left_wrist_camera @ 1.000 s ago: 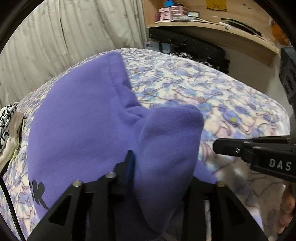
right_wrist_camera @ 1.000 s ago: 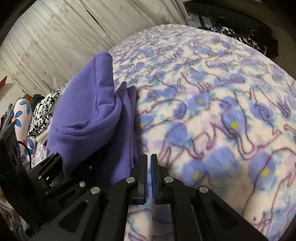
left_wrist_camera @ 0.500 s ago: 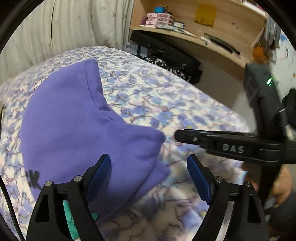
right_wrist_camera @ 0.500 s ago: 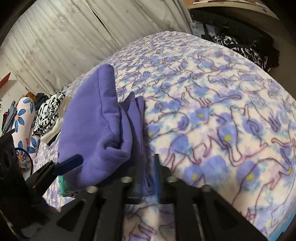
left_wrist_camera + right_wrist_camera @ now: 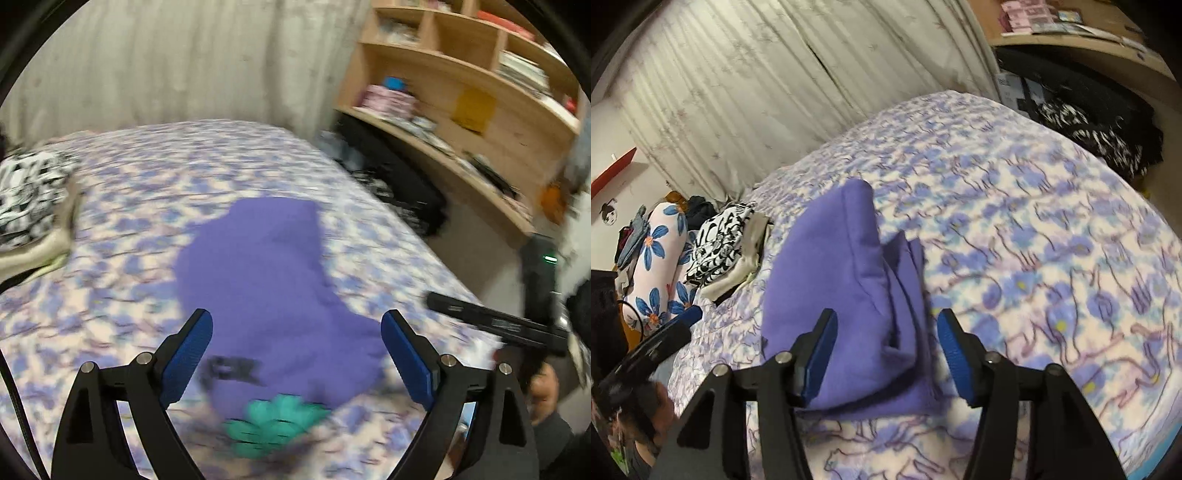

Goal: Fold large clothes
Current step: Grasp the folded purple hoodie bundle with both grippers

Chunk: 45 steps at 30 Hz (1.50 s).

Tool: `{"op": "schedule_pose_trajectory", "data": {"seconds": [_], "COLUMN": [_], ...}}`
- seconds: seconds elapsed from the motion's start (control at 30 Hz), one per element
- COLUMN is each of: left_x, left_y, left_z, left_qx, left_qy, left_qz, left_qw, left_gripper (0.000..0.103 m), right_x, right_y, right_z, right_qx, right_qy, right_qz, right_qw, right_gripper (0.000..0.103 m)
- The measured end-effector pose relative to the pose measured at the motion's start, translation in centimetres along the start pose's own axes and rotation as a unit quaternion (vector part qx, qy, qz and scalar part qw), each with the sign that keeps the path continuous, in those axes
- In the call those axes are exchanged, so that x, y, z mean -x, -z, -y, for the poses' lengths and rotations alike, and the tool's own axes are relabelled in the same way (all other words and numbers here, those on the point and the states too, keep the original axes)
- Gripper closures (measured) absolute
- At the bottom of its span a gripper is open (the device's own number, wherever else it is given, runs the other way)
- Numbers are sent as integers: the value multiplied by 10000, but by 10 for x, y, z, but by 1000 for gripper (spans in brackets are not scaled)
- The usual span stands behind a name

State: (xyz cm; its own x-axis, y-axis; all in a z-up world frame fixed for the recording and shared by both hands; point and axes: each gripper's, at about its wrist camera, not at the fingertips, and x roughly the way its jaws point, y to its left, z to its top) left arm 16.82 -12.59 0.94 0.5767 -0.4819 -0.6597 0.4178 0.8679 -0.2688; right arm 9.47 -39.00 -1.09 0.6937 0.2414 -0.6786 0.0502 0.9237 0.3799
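Lying below opening jaws, purple garment [image 5: 849, 295]

A home bedroom: patterned bed [image 5: 1034, 229], curtains [image 5: 757, 74], wooden shelves [image 5: 461, 85].

A bed [image 5: 1052, 229] with a blue-flowered cover fills the room. Pale curtains [image 5: 775, 85] hang behind it. Wooden shelves [image 5: 461, 92] stand right of the bed.

We see a floral blanket [image 5: 1052, 229] covering the bed, with a black-and-white patterned cloth [image 5: 720, 236] near its far left edge. Beyond the bed hangs a pale curtain [image 5: 757, 81], and wooden shelves [image 5: 461, 92] stand past the right edge.
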Motion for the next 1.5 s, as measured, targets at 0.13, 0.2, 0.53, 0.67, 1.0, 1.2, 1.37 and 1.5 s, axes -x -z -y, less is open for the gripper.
{"op": "schedule_pose_trajectory", "data": {"seconds": [0.13,0.2,0.53,0.67,1.0,1.2,1.37,1.5], "left_x": [-16,-30,-98,-111,-127,-136,-151,-149], "left_y": [-2,-1,10,9,-4,2,16,18], "left_z": [-31,-41,-73,-77,-56,-26,-16,-21], "left_qx": [328,383,719,841,626,48,-213,-64], "left_qy": [-206,-261,-502,-359,-383,-693,-1065,-1025], "left_qz": [-276,-434,-939,-925,-1031,-981,-760,-679], "left_qw": [9989,9980,9917,9915,9920,9927,9912,9924], "left_gripper": [11,11,12,11,37,37,35,29], "right_x": [-16,-30,-118,-134,-86,-85,-125,-121], "right_y": [-10,-13,-8,4,24,48,61,58], "right_z": [-9,-12,-2,2,9,23,43,35], "right_qx": [159,235,196,316,383,170,-269,-30], "right_qy": [-59,-122,-279,-353,-698,-476,-448,-342], "right_qz": [-190,-385,-1571,-1778,-1226,-1203,-1395,-1366], "right_qw": [9997,9989,9870,9829,9893,9914,9888,9900], "right_gripper": [45,45,46,46,88,88,87,84]}}
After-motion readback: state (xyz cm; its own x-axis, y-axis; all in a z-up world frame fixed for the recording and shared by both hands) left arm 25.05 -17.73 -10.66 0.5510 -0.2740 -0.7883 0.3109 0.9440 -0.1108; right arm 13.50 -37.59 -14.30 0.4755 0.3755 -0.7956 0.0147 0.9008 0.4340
